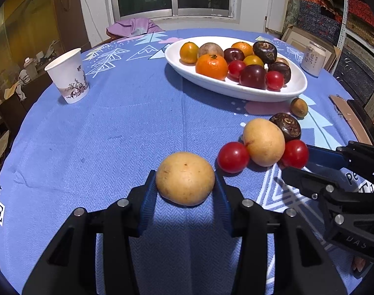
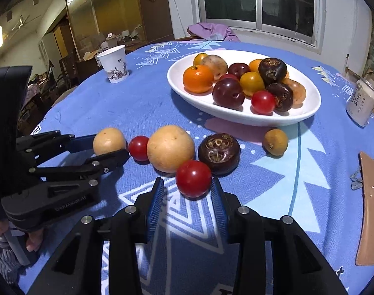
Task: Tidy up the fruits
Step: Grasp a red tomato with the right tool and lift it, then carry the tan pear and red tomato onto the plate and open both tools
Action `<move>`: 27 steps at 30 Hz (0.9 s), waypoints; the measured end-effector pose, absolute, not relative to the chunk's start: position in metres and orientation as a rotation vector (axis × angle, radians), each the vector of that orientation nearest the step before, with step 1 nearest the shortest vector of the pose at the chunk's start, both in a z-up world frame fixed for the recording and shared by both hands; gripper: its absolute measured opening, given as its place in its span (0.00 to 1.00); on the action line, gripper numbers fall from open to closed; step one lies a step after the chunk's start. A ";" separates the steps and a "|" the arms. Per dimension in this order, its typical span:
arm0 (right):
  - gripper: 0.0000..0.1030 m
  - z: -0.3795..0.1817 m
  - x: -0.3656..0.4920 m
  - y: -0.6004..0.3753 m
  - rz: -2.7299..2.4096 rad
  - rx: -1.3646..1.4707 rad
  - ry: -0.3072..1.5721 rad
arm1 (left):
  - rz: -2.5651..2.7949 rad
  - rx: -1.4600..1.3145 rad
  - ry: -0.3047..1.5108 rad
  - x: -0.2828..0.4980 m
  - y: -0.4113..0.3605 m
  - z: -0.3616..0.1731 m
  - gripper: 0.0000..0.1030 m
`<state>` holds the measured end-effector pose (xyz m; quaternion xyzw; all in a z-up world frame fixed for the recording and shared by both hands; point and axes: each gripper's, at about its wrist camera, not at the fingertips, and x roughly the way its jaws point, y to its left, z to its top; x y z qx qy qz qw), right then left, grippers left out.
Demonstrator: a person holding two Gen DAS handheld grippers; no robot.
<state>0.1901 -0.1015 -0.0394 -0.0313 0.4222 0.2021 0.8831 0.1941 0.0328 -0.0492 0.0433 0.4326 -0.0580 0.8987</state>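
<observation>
Round table (image 1: 101,147) under a woven blue cloth with pale tree shapes, and on its far side sits the glossy white oval dish (image 1: 295,83), piled with smooth mandarins, dark plums, cherry tomatoes and knobbly brown water chestnuts. Left of it, a tapered paper cup (image 1: 69,76) with a blossom print; at the right edge, a pale drinks can (image 1: 313,59). Nearer now, the black left gripper (image 1: 185,184), ribbed blue pads on each side, has its jaws pinching a matte, speckled yellow-tan round fruit (image 1: 185,178) that rests on the cloth. Just right of it lies a loose cluster: a bigger pale yellow fruit (image 1: 263,142), a ridged dark water chestnut (image 1: 285,125) touching it behind, and a shiny red tomato (image 1: 233,157) against its left. The right gripper (image 2: 187,186) has its jaws around a second glossy cherry tomato (image 2: 193,178), the right pad touching its skin, the left pad just beside it; whether that one presses I cannot tell. Smallest of all, a dull olive-brown oval fruit (image 1: 299,107) sits alone near the dish rim
</observation>
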 end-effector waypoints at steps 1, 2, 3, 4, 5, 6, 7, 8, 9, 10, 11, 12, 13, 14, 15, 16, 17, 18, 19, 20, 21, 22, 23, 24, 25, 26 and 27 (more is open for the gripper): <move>0.39 -0.040 0.192 -0.101 0.419 -0.061 0.881 | -0.120 0.090 0.896 0.194 0.033 -0.049 0.44; 0.39 -0.041 0.195 -0.100 0.416 -0.053 0.889 | -0.120 0.090 0.896 0.194 0.033 -0.049 0.44; 0.39 -0.042 0.197 -0.100 0.416 -0.045 0.898 | -0.120 0.089 0.896 0.194 0.033 -0.049 0.44; 0.39 -0.043 0.199 -0.100 0.417 -0.036 0.907 | -0.120 0.088 0.897 0.194 0.033 -0.049 0.44; 0.37 -0.043 0.199 -0.102 0.417 -0.024 0.906 | -0.121 0.087 0.897 0.194 0.033 -0.049 0.45; 0.33 -0.043 0.200 -0.103 0.415 -0.017 0.907 | -0.122 0.084 0.898 0.194 0.034 -0.049 0.45; 0.31 -0.043 0.200 -0.105 0.411 -0.006 0.908 | -0.124 0.082 0.898 0.194 0.034 -0.050 0.44; 0.29 -0.044 0.200 -0.106 0.414 0.003 0.910 | -0.127 0.077 0.898 0.194 0.035 -0.050 0.44; 0.29 -0.044 0.199 -0.107 0.419 0.009 0.912 | -0.132 0.069 0.897 0.194 0.036 -0.049 0.43; 0.29 -0.044 0.197 -0.108 0.425 0.013 0.913 | -0.137 0.062 0.897 0.194 0.037 -0.049 0.43; 0.29 -0.043 0.196 -0.107 0.429 0.013 0.914 | -0.142 0.056 0.897 0.194 0.038 -0.049 0.43; 0.29 -0.043 0.195 -0.108 0.430 0.012 0.914 | -0.145 0.053 0.895 0.194 0.038 -0.049 0.43; 0.29 -0.043 0.193 -0.108 0.430 0.014 0.914 | -0.148 0.051 0.894 0.194 0.038 -0.049 0.43; 0.29 -0.042 0.192 -0.110 0.432 0.021 0.914 | -0.150 0.049 0.891 0.193 0.038 -0.048 0.43; 0.29 -0.041 0.190 -0.111 0.433 0.027 0.912 | -0.149 0.046 0.885 0.192 0.038 -0.047 0.43; 0.29 -0.039 0.189 -0.114 0.433 0.038 0.906 | -0.145 0.043 0.870 0.190 0.038 -0.045 0.43; 0.29 -0.034 0.188 -0.118 0.432 0.051 0.892 | -0.139 0.041 0.848 0.187 0.039 -0.040 0.43; 0.29 -0.028 0.186 -0.123 0.427 0.067 0.870 | -0.130 0.044 0.818 0.185 0.039 -0.034 0.43; 0.29 -0.020 0.185 -0.131 0.421 0.090 0.843 | -0.122 0.046 0.795 0.183 0.039 -0.028 0.43; 0.29 -0.011 0.184 -0.138 0.416 0.117 0.814 | -0.117 0.041 0.773 0.183 0.038 -0.020 0.43; 0.29 -0.001 0.184 -0.145 0.408 0.137 0.784 | -0.122 0.033 0.765 0.185 0.038 -0.014 0.43; 0.29 0.010 0.185 -0.150 0.395 0.145 0.755 | -0.133 0.032 0.763 0.191 0.037 -0.006 0.43; 0.29 0.019 0.189 -0.155 0.383 0.149 0.734 | -0.138 0.036 0.759 0.197 0.034 0.001 0.43; 0.29 0.028 0.193 -0.158 0.374 0.151 0.720 | -0.136 0.047 0.744 0.206 0.030 0.011 0.43; 0.29 0.042 0.200 -0.163 0.361 0.149 0.698 | -0.133 0.056 0.730 0.214 0.026 0.019 0.43; 0.29 0.051 0.206 -0.165 0.348 0.143 0.680 | -0.133 0.059 0.716 0.222 0.023 0.028 0.43; 0.29 0.061 0.213 -0.167 0.332 0.133 0.661 | -0.134 0.055 0.705 0.232 0.021 0.036 0.43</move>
